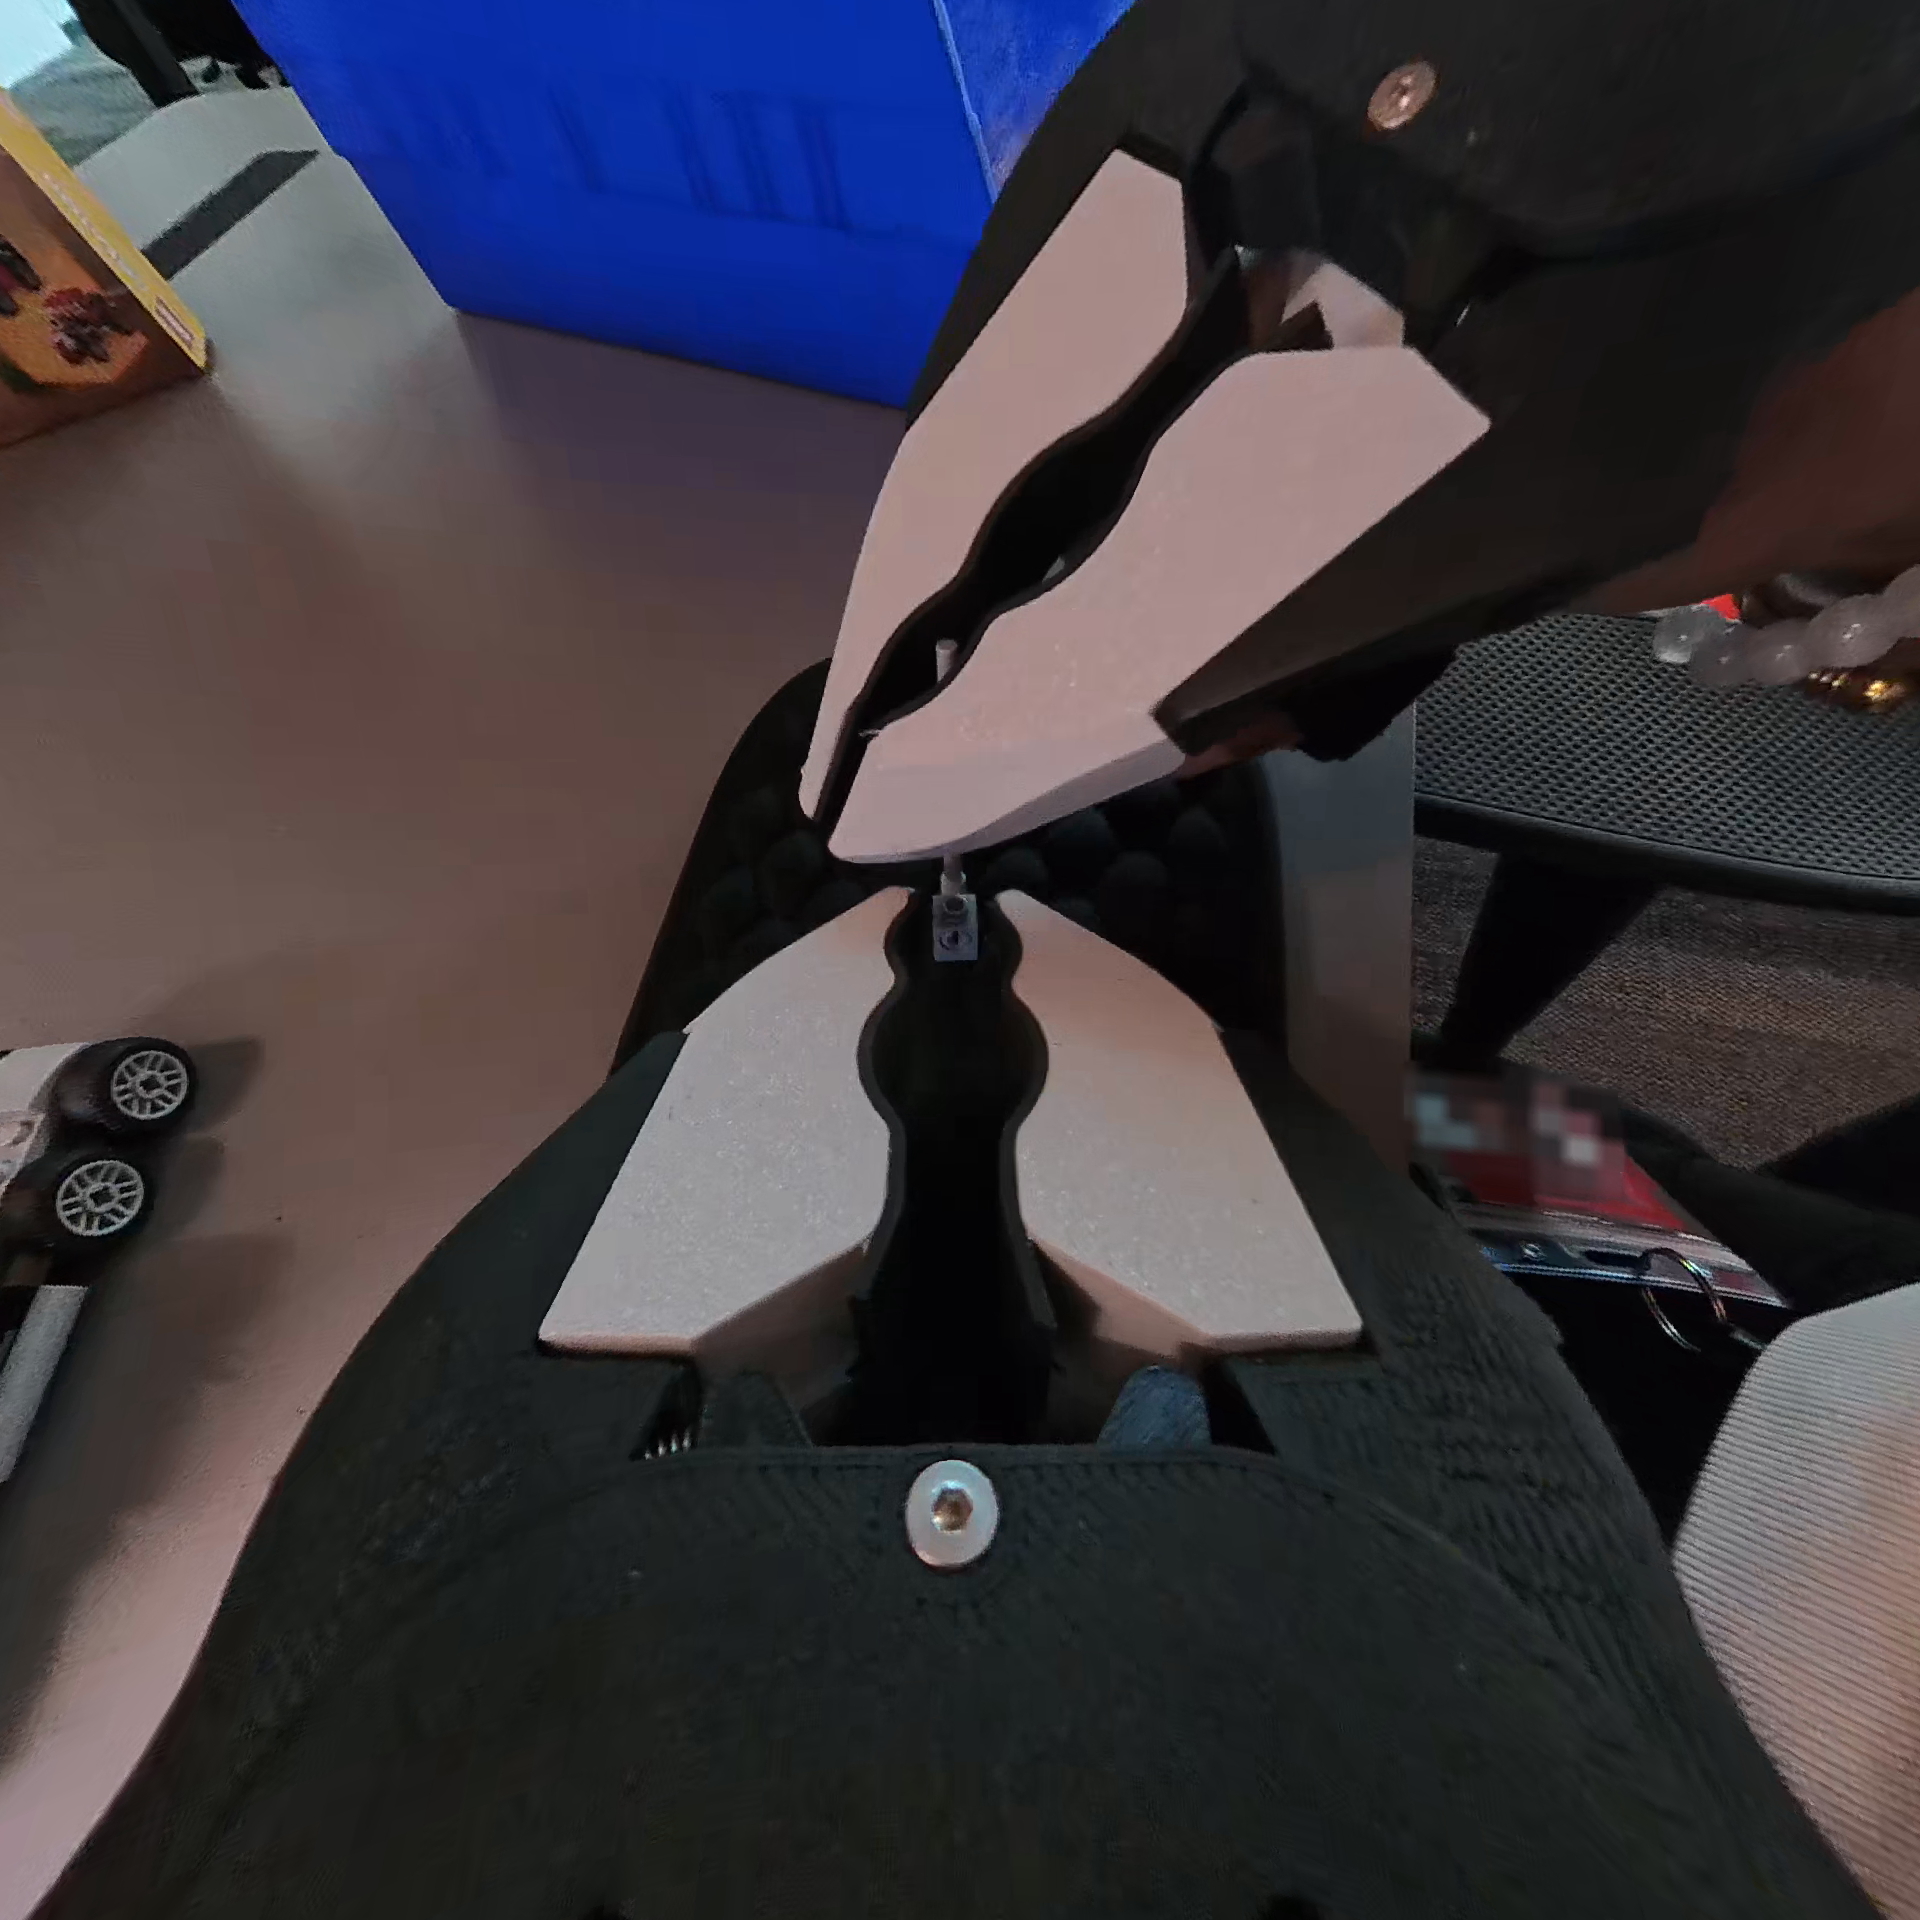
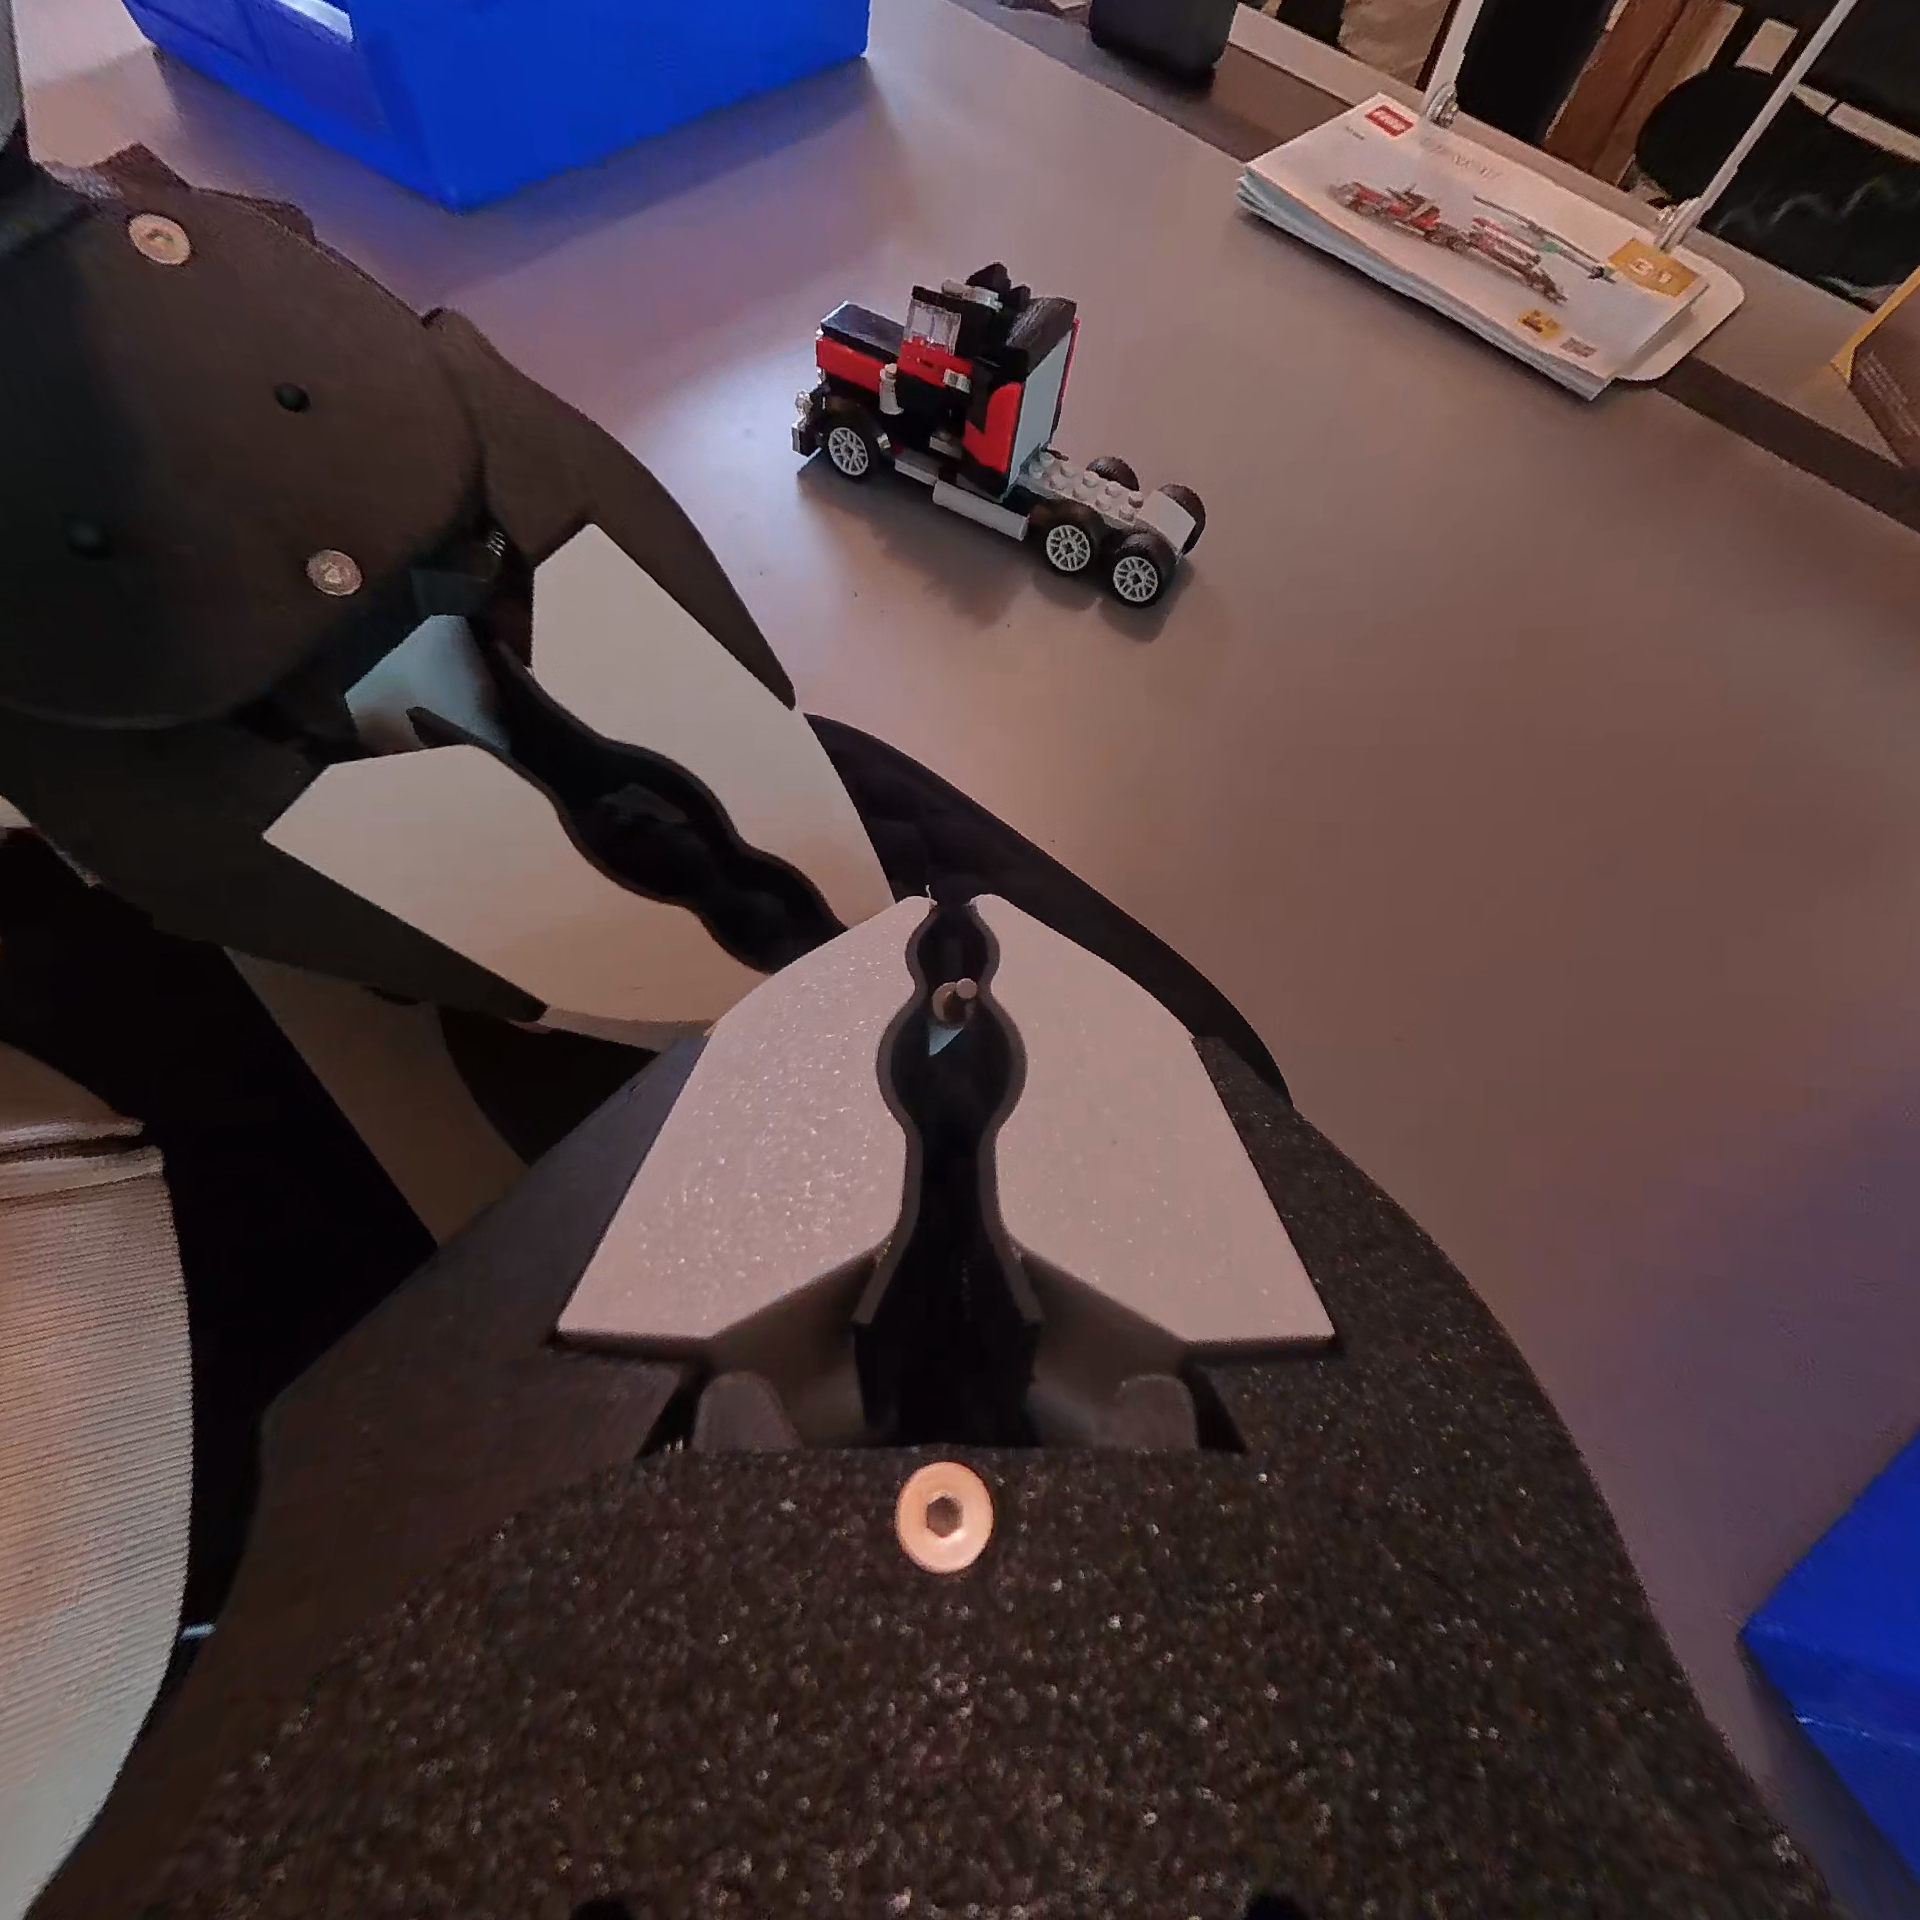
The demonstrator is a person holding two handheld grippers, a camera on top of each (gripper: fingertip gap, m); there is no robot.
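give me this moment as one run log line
left gripper: shut on small grey brick | right gripper: shut on thin grey pin, tip at brick | toy truck on table

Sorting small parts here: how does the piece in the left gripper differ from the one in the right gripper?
The left gripper pinches a grey brick, squat, with a round hole in its face; the right gripper is shut on a pale rod, thin and long. The brick sits at its gripper's tip; the rod runs up inside its gripper and pokes out past the tip. Both are tiny and meet end to end.
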